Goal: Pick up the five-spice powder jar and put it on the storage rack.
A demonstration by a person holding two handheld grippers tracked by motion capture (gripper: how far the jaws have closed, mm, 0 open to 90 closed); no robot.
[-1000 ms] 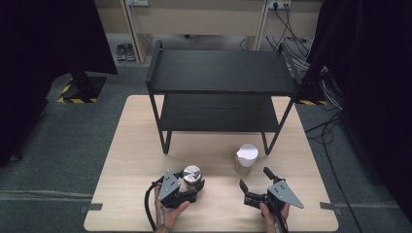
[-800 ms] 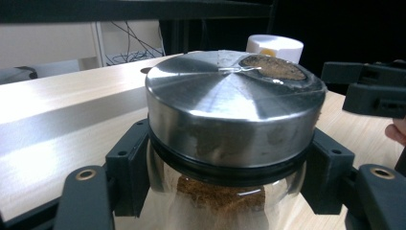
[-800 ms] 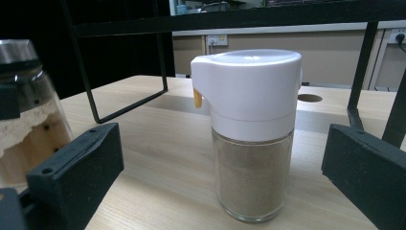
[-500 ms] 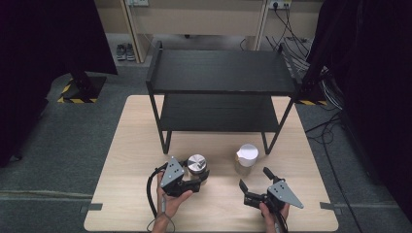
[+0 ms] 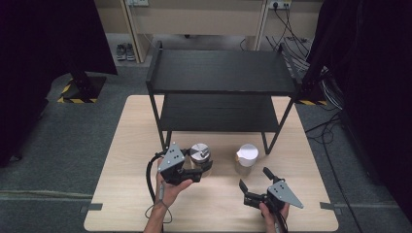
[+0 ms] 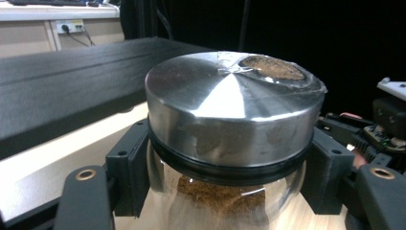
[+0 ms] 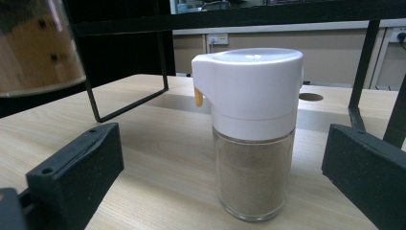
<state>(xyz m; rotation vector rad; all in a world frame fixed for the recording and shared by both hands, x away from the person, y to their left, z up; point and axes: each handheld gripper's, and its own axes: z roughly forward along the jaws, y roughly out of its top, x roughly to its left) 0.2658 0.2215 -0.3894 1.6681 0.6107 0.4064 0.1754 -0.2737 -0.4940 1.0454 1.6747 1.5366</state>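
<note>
Left gripper (image 5: 198, 169) has carried the metal-lidded jar (image 5: 199, 154) up toward mid-frame, jaws clamped on its glass neck. Right gripper (image 5: 253, 184) sits lower right, jaws wide apart, facing the white-capped shaker (image 5: 246, 158). Black two-tier shelf (image 5: 221, 73) looms just behind both jars.

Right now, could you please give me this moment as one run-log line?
left gripper: shut on metal-lidded jar | right gripper: open, short of white-capped shaker | shaker: upright on table | shelf rack: bare
</note>
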